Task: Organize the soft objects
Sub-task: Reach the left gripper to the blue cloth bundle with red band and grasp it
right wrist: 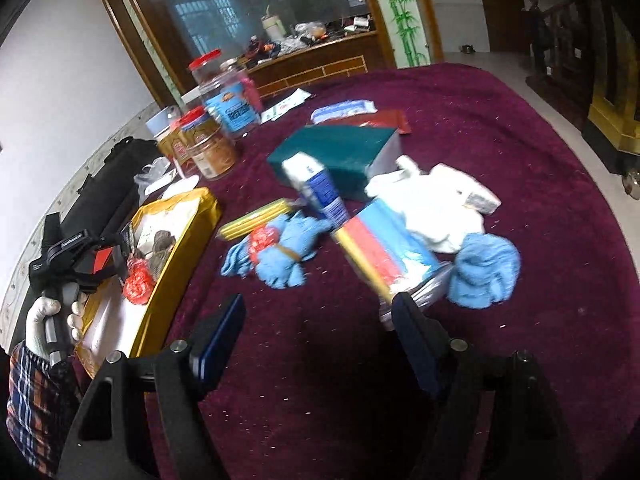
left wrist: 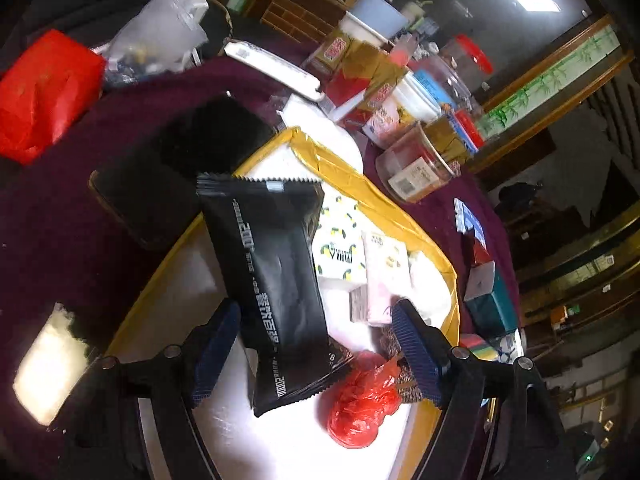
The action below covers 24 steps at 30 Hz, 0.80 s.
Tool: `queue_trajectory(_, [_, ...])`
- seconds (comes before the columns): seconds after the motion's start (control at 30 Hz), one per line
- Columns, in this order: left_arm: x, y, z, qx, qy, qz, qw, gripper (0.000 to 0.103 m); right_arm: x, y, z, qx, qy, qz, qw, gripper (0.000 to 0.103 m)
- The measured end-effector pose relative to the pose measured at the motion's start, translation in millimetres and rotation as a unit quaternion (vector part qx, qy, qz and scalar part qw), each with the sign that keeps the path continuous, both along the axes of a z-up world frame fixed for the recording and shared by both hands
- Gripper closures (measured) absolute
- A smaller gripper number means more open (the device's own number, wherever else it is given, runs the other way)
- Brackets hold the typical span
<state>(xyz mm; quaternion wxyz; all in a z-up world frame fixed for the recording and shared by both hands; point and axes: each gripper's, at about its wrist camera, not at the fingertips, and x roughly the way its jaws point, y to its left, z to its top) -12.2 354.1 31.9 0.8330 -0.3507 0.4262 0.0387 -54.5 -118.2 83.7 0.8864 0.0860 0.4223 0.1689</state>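
My left gripper [left wrist: 316, 348] is open over the white box with yellow-taped rim [left wrist: 360, 176]. A black soft packet [left wrist: 276, 280] lies in the box between its fingers, not gripped. A red plastic bag [left wrist: 360, 404], tissue packs [left wrist: 344, 248] and a brown cloth also lie inside. My right gripper [right wrist: 320, 332] is open and empty above the maroon cloth, near a pack of coloured cloths [right wrist: 384, 248]. Blue cloths [right wrist: 280, 252] [right wrist: 484, 272] and a white cloth [right wrist: 432, 204] lie ahead. The box [right wrist: 176, 240] and left gripper [right wrist: 120, 256] show at left.
Plastic jars [right wrist: 208, 148], a teal box [right wrist: 336, 152], a blue-white packet [right wrist: 316, 184] and yellow strips [right wrist: 256, 220] sit on the maroon table [right wrist: 520, 360]. In the left view, a black case [left wrist: 168, 176], red bag [left wrist: 44, 92] and clear bag [left wrist: 160, 36] lie beyond the box.
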Motion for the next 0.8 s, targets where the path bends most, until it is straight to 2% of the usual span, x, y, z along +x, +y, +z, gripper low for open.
queue_trajectory(0.1, [-12, 0, 15, 0.022, -0.02, 0.019, 0.9994, 0.021, 1, -9, 3, -0.002, -0.012, -0.006, 1.0, 0.028])
queue_trajectory(0.17, [-28, -4, 33, 0.051, -0.037, 0.029, 0.9976, 0.021, 5, -17, 3, 0.0, -0.017, -0.015, 1.0, 0.028])
queue_trajectory(0.23, [-50, -16, 57, 0.088, -0.061, 0.025, 0.994, 0.015, 9, -27, -1, 0.006, -0.017, -0.03, 0.999, 0.028])
queue_trajectory(0.3, [-68, -33, 76, 0.106, -0.087, 0.003, 0.9905, 0.006, 17, -37, -6, 0.013, -0.019, -0.051, 0.998, 0.028])
queue_trajectory(0.43, [-92, -86, 98, 0.124, -0.123, -0.067, 0.9823, 0.004, 28, -62, -16, 0.012, -0.031, -0.099, 0.995, 0.028])
queue_trajectory(0.5, [-91, -119, 97, 0.123, -0.116, -0.118, 0.9785, 0.004, 31, -70, -20, 0.003, -0.037, -0.112, 0.993, 0.028])
queue_trajectory(0.6, [-79, -162, 83, 0.102, -0.083, -0.179, 0.9749, 0.004, 31, -83, -28, -0.013, -0.044, -0.126, 0.991, 0.028])
queue_trajectory(0.7, [-60, -198, 65, 0.077, -0.054, -0.215, 0.972, 0.004, 31, -96, -36, 0.0, -0.034, -0.136, 0.99, 0.028])
queue_trajectory(0.8, [-43, -229, 54, 0.088, -0.036, -0.23, 0.9684, 0.004, 34, -100, -38, 0.017, -0.029, -0.131, 0.991, 0.027])
